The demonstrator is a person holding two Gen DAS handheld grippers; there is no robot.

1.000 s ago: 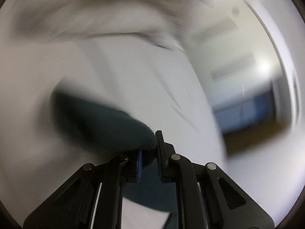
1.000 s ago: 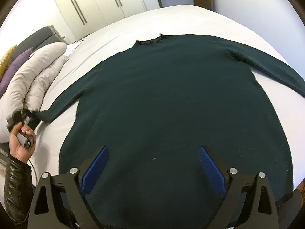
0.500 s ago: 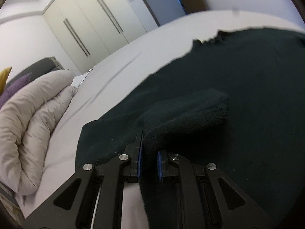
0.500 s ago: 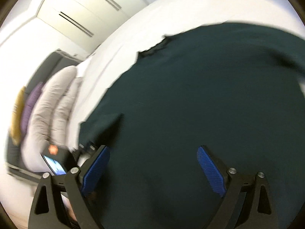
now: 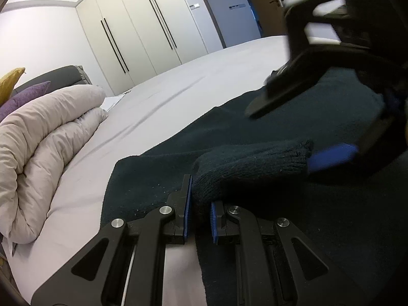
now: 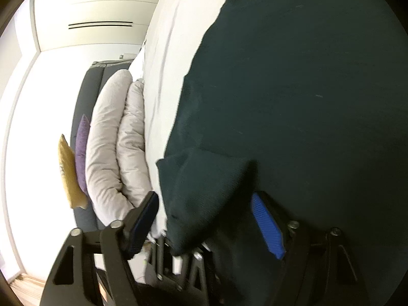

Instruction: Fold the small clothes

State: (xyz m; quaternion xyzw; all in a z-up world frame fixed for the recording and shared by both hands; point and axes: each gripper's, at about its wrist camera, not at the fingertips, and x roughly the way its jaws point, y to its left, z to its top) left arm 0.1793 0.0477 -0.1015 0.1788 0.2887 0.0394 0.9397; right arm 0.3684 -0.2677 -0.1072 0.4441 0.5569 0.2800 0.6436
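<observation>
Dark green knit, the sweater [image 5: 293, 204] lies flat on the bed [image 5: 178, 97]; its sleeve [image 5: 250, 163], a second ago stretched out left, is now folded over the body, pinched in the left tongs [image 5: 198, 214]. The right tongs [image 6: 204, 221], spread wide, have swung in around the cuff, so the first fold looks nearly set.

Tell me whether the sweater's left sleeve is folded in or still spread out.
Folded in: the sleeve lies across the sweater body, cuff inward, pinched by the left gripper.

Left gripper [image 5: 199, 205]: matte black angular frame with triangular cut-outs, round silver screws at the joints, ribbed blue pads on the fingers. Right gripper [image 6: 206, 223]: same black frame, silver screws, blue ribbed pads.
</observation>
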